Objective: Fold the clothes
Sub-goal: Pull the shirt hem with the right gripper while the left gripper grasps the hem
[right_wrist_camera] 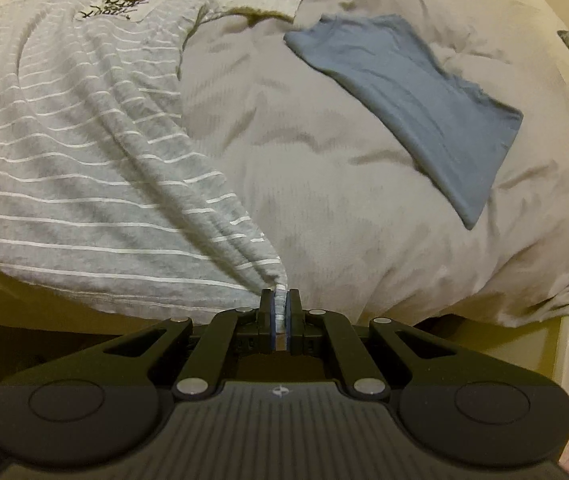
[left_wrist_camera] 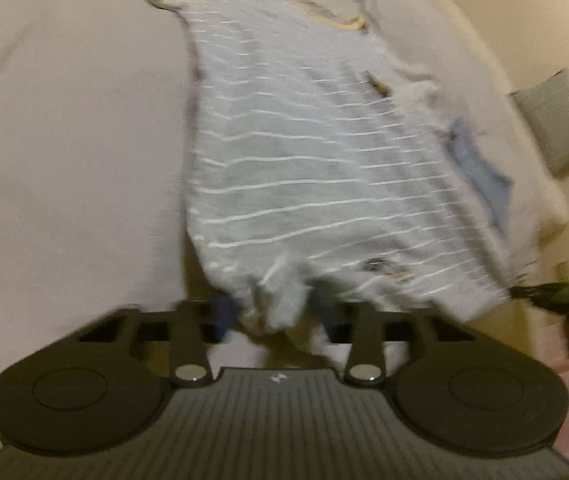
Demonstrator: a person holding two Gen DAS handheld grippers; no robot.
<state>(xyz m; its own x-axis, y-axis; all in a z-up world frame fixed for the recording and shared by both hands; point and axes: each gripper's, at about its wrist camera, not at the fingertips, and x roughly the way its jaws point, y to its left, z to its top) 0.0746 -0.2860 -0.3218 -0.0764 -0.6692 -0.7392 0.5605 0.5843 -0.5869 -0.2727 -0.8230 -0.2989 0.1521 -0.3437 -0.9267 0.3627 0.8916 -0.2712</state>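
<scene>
Pale grey bedding (right_wrist_camera: 324,208) covers the bed and carries everything here; its near edge drops away at the bottom of both views, and a cream wall rises beyond the far edge. Motion blur smears the whole left wrist view, so the print near the hem of the striped T-shirt (left_wrist_camera: 304,168) cannot be read, and a dark shape with a green light at the right edge of that view cannot be identified. The garment, grey with thin white stripes and a yellow collar, lies spread from the near edge of the bed toward the far edge, its collar cut off at the top of the right wrist view. The left gripper (left_wrist_camera: 274,316) points steeply down at the near hem; its blue pads appear either side of a bunched fold, largely hidden by the cloth, and it is clenched on that hem. The right gripper (right_wrist_camera: 280,314) points more steeply down at the near edge, its 2 blue-lined fingers (right_wrist_camera: 270,316) pinched tight on the shirt's other bottom corner, pulling the cloth into a taut ridge. 1 folded blue garment (right_wrist_camera: 416,100) lies apart, toward the bed's right edge, and a grey cushion (left_wrist_camera: 560,120) sits beyond it.
</scene>
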